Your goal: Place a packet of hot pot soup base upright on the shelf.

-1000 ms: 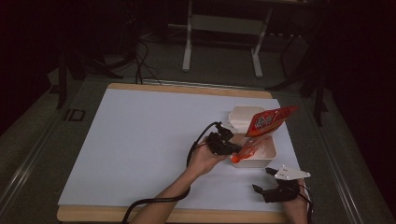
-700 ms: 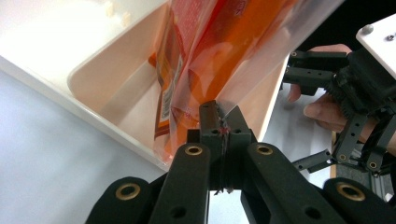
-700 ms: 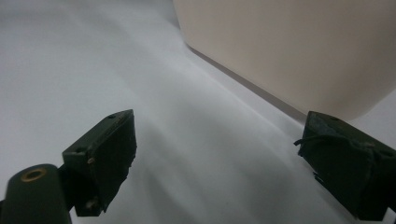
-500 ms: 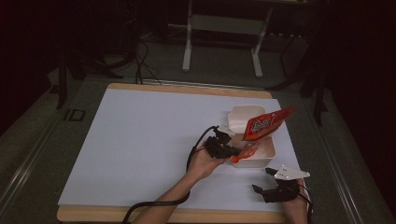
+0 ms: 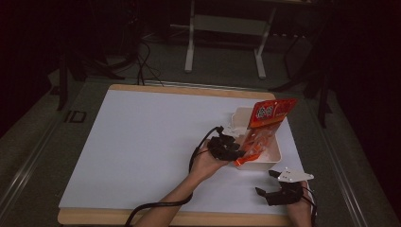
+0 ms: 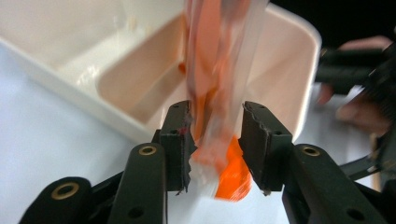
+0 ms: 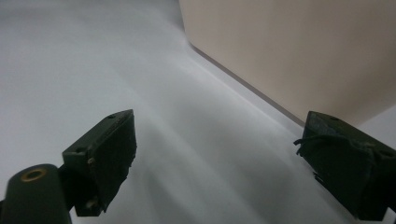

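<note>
**Snack bag going into the tub, left claw just letting go**

So the orange snack bag [image 5: 265, 127] is standing tilted in the white tub [image 5: 265, 158] at the right-centre of the high view, top corner poking up toward the upper right, bottom end hanging over the tub's near rim. The left claw [image 5: 235, 153] is sitting right at that lower end. Its jaws have just been opening, and in the left gripper view the bag [image 6: 219, 93] is between the pads with a gap on each side, so I'm reading it as released, not pinched. Probably letting the bag drop into the tub.

The right claw [image 5: 276, 189] is parked at the lower right on the worktop [image 5: 142, 142], jaws spread wide with nothing in them, likely just waiting out of the way.
</note>
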`<state>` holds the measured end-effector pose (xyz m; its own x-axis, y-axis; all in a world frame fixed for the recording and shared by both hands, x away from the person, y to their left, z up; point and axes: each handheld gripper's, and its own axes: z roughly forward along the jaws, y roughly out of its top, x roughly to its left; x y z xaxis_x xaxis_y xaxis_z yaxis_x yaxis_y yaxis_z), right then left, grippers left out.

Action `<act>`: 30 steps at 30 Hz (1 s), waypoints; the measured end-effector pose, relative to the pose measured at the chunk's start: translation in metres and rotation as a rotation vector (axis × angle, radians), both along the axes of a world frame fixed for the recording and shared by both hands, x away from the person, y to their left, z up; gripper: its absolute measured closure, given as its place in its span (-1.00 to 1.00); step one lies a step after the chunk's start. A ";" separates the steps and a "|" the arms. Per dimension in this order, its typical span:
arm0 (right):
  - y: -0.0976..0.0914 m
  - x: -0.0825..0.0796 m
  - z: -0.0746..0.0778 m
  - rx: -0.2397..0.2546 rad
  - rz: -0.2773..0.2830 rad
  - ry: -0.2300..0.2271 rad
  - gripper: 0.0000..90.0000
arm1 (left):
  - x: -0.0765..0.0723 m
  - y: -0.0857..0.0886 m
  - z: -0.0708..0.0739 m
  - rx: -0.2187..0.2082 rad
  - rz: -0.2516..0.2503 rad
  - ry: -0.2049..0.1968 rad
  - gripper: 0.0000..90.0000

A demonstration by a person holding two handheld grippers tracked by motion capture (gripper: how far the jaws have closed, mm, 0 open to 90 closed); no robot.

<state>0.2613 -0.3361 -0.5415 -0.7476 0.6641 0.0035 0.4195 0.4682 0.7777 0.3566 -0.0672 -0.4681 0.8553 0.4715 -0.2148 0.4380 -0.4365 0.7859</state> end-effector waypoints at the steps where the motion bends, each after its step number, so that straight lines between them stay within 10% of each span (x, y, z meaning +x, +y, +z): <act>1: 0.000 0.000 0.000 0.000 0.000 -0.001 -0.76 | 0.001 0.000 0.003 0.017 0.003 0.006 0.47; 8: 0.000 0.000 0.000 -0.003 0.002 0.001 -0.76 | 0.005 -0.009 -0.003 0.095 0.005 0.078 0.98; 16: 0.001 0.001 -0.001 -0.009 -0.002 0.007 -0.77 | 0.001 -0.015 -0.011 0.096 -0.007 0.097 1.00; 18: 0.001 0.001 -0.001 -0.009 -0.001 0.006 -0.76 | -0.002 -0.024 -0.021 0.153 -0.041 0.112 1.00; 22: 0.000 0.000 0.000 -0.005 0.000 0.000 -0.76 | -0.003 -0.023 -0.027 0.114 -0.036 0.114 0.99; 27: 0.000 0.000 0.000 -0.001 0.005 0.001 -0.76 | -0.005 -0.019 -0.012 0.147 -0.039 0.034 0.52; 30: 0.000 0.000 0.000 -0.002 0.005 0.005 -0.76 | -0.008 -0.015 0.004 0.080 -0.053 -0.021 0.45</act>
<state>0.2618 -0.3360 -0.5416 -0.7507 0.6606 0.0061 0.4212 0.4715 0.7748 0.3490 -0.0820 -0.4641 0.8834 0.4405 -0.1598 0.3963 -0.5205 0.7563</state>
